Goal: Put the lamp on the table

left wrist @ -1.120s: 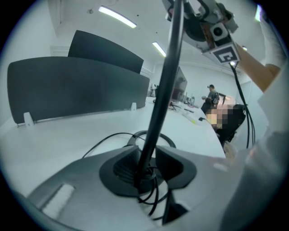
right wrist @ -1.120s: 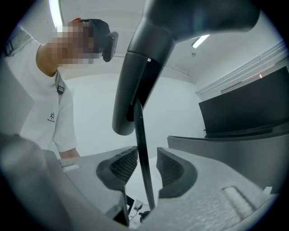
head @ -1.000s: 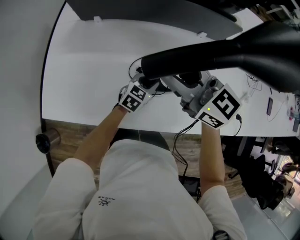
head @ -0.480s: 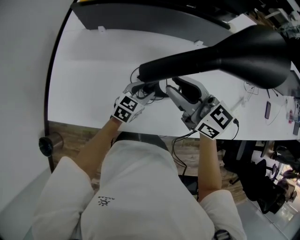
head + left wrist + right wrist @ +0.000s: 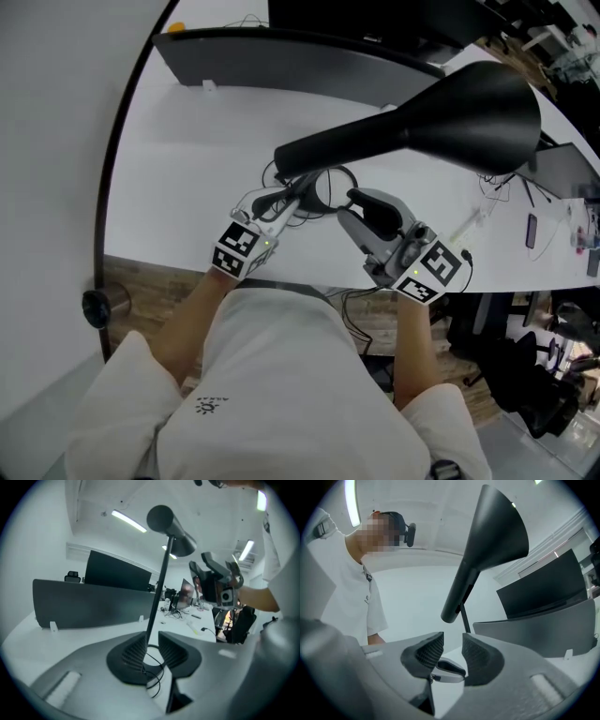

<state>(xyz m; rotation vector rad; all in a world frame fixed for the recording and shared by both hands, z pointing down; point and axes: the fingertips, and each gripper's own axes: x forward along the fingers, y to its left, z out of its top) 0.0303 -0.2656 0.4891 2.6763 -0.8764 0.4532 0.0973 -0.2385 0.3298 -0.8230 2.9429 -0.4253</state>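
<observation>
Left gripper [image 5: 151, 646] closing, half-open — lamp stem [image 5: 158, 585] between jaws.

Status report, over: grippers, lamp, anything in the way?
Left gripper, right gripper: jaws closing, nothing gripped. Lamp upright on table. Cord loops at left jaws.

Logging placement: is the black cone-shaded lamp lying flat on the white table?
No, the black cone-shaded lamp stands on the white table, thin pole upright, shade on top.

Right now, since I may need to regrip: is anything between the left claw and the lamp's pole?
Nothing visible. On the left claw, jaws closing, the lamp's pole shows in the gap between them; only the lamp's own thin cable loops there.
</observation>
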